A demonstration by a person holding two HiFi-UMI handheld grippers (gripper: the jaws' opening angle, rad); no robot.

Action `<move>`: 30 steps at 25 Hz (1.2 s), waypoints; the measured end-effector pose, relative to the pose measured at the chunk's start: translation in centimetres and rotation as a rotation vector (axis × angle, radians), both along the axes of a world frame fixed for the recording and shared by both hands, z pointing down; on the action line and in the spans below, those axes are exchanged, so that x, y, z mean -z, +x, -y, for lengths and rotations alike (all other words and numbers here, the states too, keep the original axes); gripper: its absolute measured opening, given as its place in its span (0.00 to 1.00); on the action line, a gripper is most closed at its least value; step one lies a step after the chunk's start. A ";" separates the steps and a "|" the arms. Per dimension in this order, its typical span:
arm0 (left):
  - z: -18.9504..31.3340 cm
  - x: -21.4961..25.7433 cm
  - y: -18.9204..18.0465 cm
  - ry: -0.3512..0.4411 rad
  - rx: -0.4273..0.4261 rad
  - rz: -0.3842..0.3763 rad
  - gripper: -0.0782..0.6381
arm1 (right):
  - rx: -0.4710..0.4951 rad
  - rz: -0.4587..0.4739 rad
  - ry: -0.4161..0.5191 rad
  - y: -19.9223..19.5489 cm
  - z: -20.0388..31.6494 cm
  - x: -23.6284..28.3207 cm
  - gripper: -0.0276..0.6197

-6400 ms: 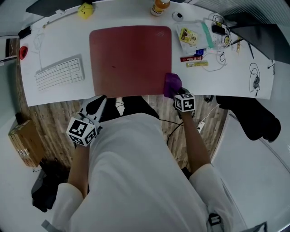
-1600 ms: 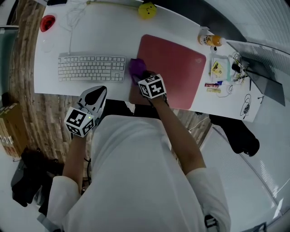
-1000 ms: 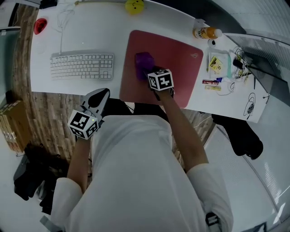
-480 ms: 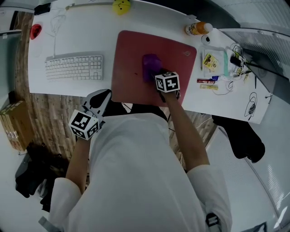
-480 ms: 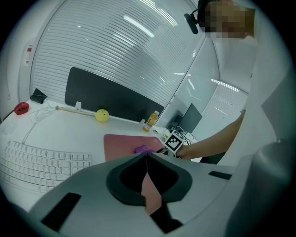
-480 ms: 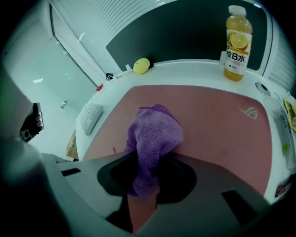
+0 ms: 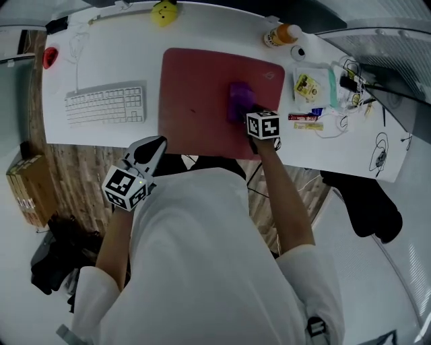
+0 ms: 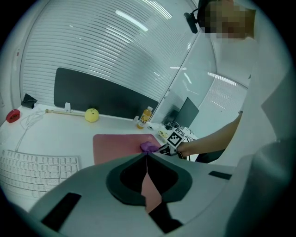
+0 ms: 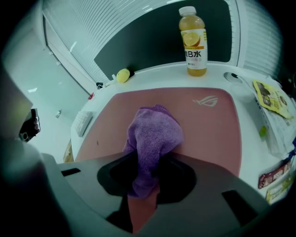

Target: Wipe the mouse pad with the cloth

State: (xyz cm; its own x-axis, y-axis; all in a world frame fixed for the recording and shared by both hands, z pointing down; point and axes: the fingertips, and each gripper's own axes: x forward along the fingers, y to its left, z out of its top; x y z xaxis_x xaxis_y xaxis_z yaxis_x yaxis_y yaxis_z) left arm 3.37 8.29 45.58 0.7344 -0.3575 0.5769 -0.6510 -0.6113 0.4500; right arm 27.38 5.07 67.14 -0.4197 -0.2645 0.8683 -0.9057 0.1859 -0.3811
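Observation:
A dark red mouse pad (image 7: 195,94) (image 9: 203,120) (image 8: 113,143) lies on the white desk (image 7: 108,60). A purple cloth (image 7: 239,101) (image 9: 152,136) (image 8: 149,147) rests bunched on the pad's right half. My right gripper (image 7: 250,116) (image 9: 147,178) is shut on the cloth and presses it onto the pad. My left gripper (image 7: 149,149) (image 8: 146,159) hangs off the desk's near edge, jaws together, holding nothing.
A white keyboard (image 7: 104,104) lies left of the pad. An orange drink bottle (image 7: 279,34) (image 9: 194,41) stands past the pad's far right corner. Packets and cables (image 7: 323,87) crowd the right side. A yellow toy (image 7: 163,12) and a red object (image 7: 49,57) sit at the back left.
My right gripper has dragged the cloth across the pad from its left edge toward its right half. The left gripper has stayed near the desk's front edge.

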 end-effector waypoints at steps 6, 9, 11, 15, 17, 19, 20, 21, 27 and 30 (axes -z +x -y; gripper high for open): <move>0.1 0.6 1.6 0.006 -0.027 0.002 0.14 | -0.078 -0.017 0.010 4.5 -0.7 0.0 0.23; 0.3 0.7 2.2 0.005 -0.043 -0.002 0.14 | -0.118 -0.044 0.006 6.9 -1.1 -0.1 0.23; 0.3 0.8 2.7 0.006 -0.057 -0.006 0.14 | -0.149 -0.061 0.005 8.5 -1.5 -0.1 0.23; 0.3 1.0 3.2 0.013 -0.074 -0.010 0.14 | -0.218 -0.097 -0.003 11.5 -2.3 -0.3 0.23; 0.6 1.1 3.2 0.019 -0.076 -0.015 0.14 | -0.233 -0.142 -0.003 12.8 -2.5 0.3 0.23; 0.7 1.2 3.2 0.022 -0.074 -0.022 0.14 | -0.215 -0.197 0.004 13.6 -2.7 1.0 0.22; 0.7 1.3 3.1 0.021 -0.072 -0.025 0.14 | -0.207 -0.214 0.008 13.7 -2.7 1.3 0.22; 0.8 1.3 2.9 0.021 -0.070 -0.028 0.14 | -0.211 -0.224 0.012 13.9 -2.7 1.6 0.22; 2.0 1.1 2.0 0.023 -0.048 -0.050 0.14 | -0.334 -0.295 0.034 15.7 -0.5 4.0 0.22; 2.5 0.8 0.7 0.017 -0.013 -0.052 0.14 | -0.363 -0.322 0.016 15.8 0.9 3.8 0.22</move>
